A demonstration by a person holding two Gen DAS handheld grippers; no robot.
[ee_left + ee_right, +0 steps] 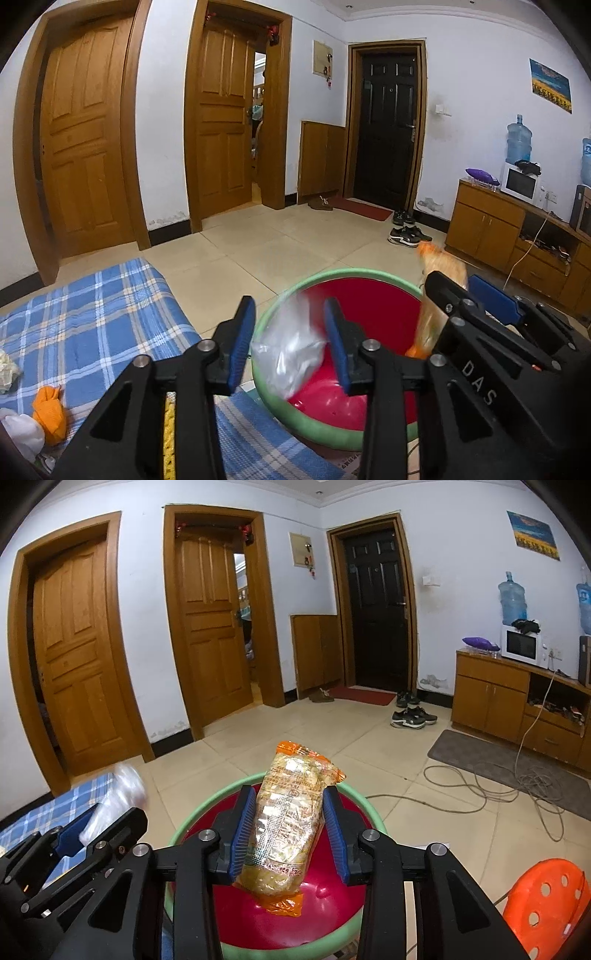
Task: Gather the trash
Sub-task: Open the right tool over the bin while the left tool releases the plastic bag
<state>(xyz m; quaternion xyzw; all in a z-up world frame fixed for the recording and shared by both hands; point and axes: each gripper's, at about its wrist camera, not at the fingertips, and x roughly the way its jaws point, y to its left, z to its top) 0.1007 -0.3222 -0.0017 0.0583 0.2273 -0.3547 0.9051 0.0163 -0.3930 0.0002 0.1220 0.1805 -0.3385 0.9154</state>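
A round basin (317,428), red inside with a green rim, sits below both grippers; it also shows in the right wrist view (192,827). My left gripper (290,345) is open over its left rim, with a blurred clear plastic bag (291,358) between the fingers, apparently loose. My right gripper (290,829) is open around an orange and yellow snack packet (286,827), which stands upright over the basin; the pads barely touch it. The packet (439,295) and right gripper (469,295) also show at the right of the left wrist view.
A blue plaid cloth (88,317) lies left, with an orange wad (48,410) and white crumpled paper (22,432) on it. An orange plastic stool (546,904) stands at right. Cables (491,786) and a grey mat (509,771) lie on the tiled floor. Shoes (413,716) sit near the black door.
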